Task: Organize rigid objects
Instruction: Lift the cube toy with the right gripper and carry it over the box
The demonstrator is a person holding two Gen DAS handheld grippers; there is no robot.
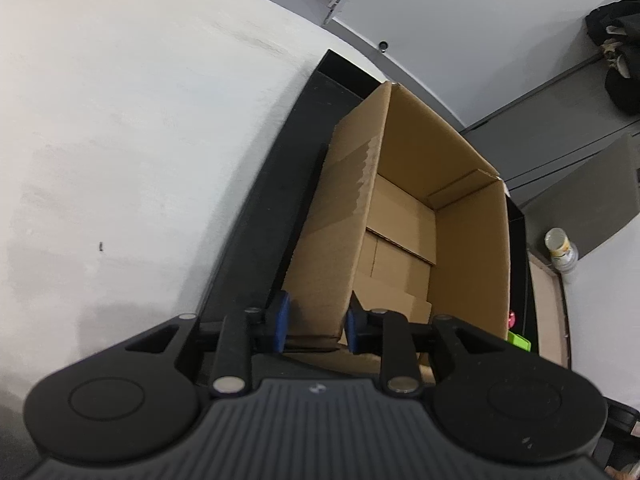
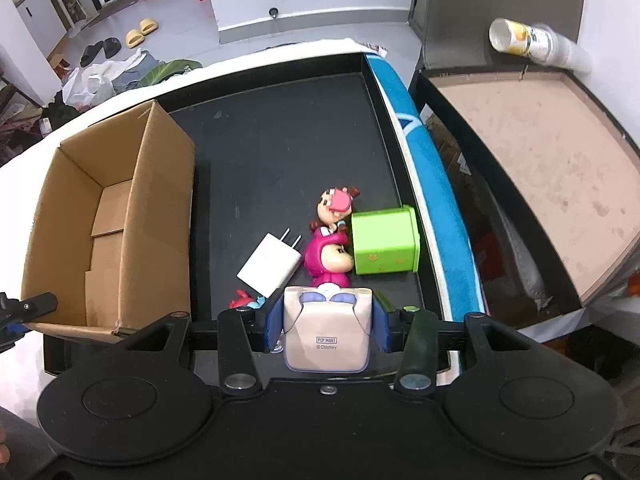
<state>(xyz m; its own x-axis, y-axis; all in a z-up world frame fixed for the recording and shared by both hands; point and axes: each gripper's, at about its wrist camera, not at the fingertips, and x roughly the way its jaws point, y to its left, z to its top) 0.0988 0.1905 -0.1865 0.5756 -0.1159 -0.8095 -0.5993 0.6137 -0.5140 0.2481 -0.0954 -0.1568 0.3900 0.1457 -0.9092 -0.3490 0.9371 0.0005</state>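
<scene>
An open cardboard box stands in a black tray; it also shows at the left of the right wrist view. My left gripper is shut on the box's near wall, one blue pad on each side. My right gripper is shut on a pale Pop Mart figure, held above the tray's near edge. Below lie a white charger, a pink figure, a second figure, a green box and a small red-blue toy.
A blue-and-white edge borders the tray on the right. Beyond it is a brown-topped surface with a tipped cup. A white surface lies left of the tray. The left gripper's tip shows at the box corner.
</scene>
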